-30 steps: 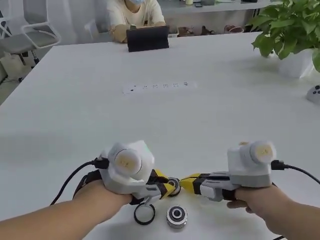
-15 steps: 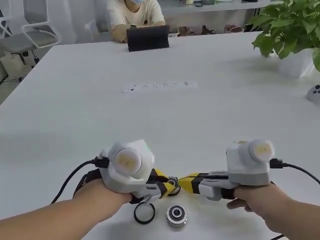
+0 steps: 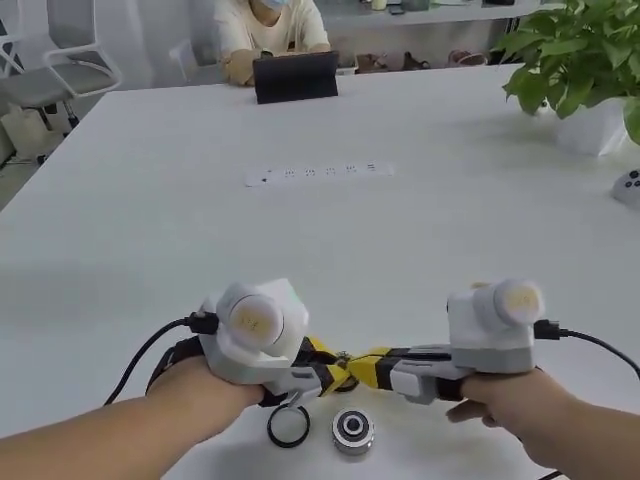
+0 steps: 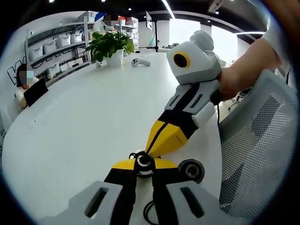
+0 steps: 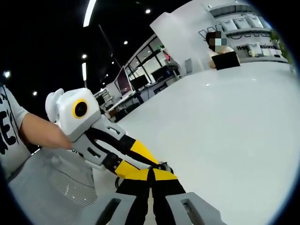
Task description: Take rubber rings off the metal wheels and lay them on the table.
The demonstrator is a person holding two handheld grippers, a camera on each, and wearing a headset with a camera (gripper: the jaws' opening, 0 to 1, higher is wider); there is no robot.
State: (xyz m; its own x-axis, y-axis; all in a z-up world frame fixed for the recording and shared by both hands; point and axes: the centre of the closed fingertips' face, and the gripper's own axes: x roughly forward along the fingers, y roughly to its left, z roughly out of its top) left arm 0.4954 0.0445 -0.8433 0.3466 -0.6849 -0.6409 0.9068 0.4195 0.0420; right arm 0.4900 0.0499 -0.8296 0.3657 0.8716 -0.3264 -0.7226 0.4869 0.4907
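A small metal wheel (image 4: 142, 160) is held just above the table, clamped between the yellow tips of my left gripper (image 4: 143, 165). My right gripper (image 4: 153, 148) comes in from the right with its tips pinched on the rubber ring at the wheel's top edge. In the head view the left gripper (image 3: 336, 376) and the right gripper (image 3: 358, 368) meet tip to tip near the table's front edge. Below them on the table lie a loose black rubber ring (image 3: 288, 427) and a bare metal wheel (image 3: 353, 430). The right gripper view has my own jaws (image 5: 151, 172) touching the left gripper (image 5: 157, 164).
A white power strip (image 3: 318, 173) lies mid-table. A potted plant (image 3: 580, 60) and a white controller (image 3: 630, 187) stand at the right. A person sits behind a dark laptop (image 3: 295, 77) at the far end. A mesh chair (image 4: 262, 140) is beside me.
My right gripper has slid a little to the left and down, so its yellow tips now overlap the left gripper's and cover more of the held wheel. The left gripper has stayed put.
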